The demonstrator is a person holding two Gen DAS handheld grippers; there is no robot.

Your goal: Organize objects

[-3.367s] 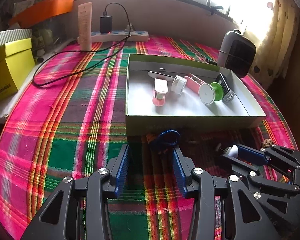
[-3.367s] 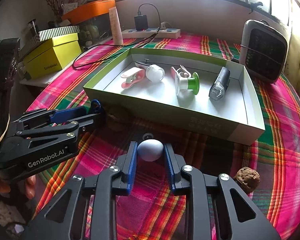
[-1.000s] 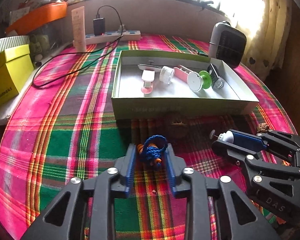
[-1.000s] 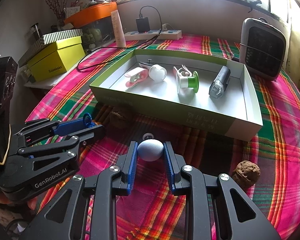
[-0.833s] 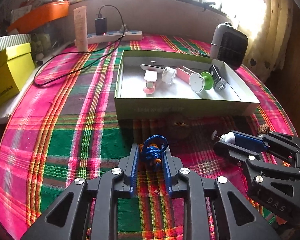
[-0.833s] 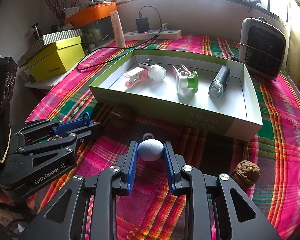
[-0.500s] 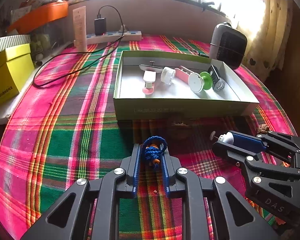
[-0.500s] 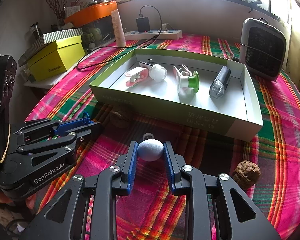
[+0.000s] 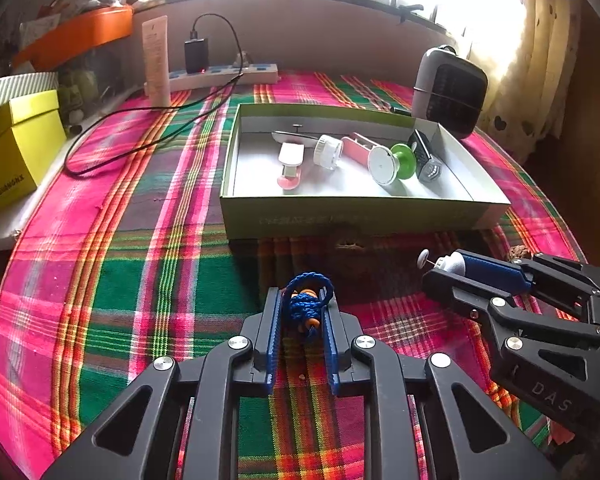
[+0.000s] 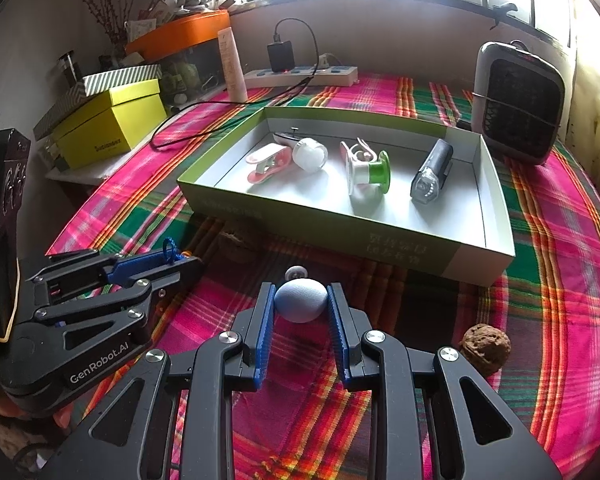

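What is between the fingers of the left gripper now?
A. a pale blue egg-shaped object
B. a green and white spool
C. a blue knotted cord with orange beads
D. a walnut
C: in the left wrist view the left gripper is closed on the blue knotted cord, just above the plaid cloth.

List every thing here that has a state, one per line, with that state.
left gripper: shut on blue cord bundle
right gripper: shut on pale blue egg
green box: open, no lid, holding several items
charger: plugged into power strip
green spool: lying on its side
flashlight: lying flat in box
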